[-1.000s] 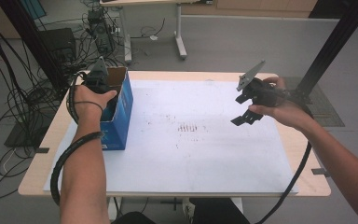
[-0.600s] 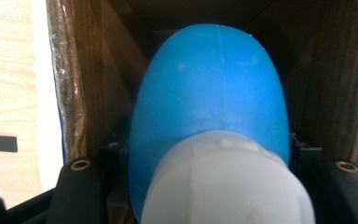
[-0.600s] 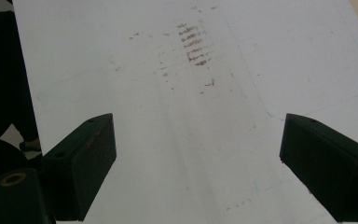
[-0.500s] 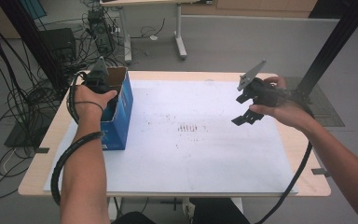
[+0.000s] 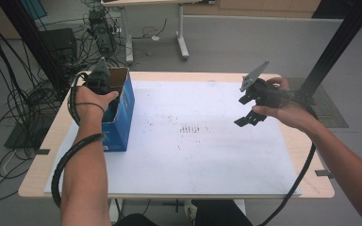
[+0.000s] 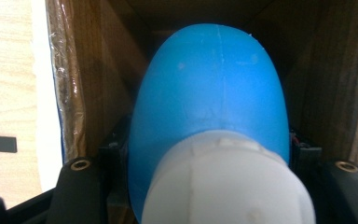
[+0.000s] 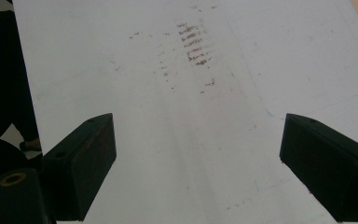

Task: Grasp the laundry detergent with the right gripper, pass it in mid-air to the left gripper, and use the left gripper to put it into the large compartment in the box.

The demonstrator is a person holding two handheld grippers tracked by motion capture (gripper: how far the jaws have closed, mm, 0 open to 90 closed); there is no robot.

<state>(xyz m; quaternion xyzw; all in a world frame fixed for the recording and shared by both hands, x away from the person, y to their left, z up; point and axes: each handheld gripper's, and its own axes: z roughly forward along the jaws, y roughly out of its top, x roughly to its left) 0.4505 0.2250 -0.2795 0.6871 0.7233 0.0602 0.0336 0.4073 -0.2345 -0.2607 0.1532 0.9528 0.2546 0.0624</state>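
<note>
An open blue cardboard box point(image 5: 122, 115) stands at the table's left edge. My left gripper point(image 5: 102, 84) reaches down into it from above, held by a hand. In the left gripper view the brown inner walls of the box point(image 6: 88, 84) surround a rounded blue object with a white end point(image 6: 209, 102). My left gripper point(image 6: 209, 154) is shut on that object, its black jaws against both sides. My right gripper point(image 5: 242, 112) hovers above the right part of the white sheet point(image 5: 193, 160). It stands open point(image 7: 198, 163), with bare sheet between the jaws.
The white sheet covers most of the wooden table point(image 5: 37, 188) and carries a patch of brownish marks point(image 5: 193, 128) near its middle. Cables trail from both grippers. Behind the table the floor holds cables, equipment and another table's legs point(image 5: 181, 42).
</note>
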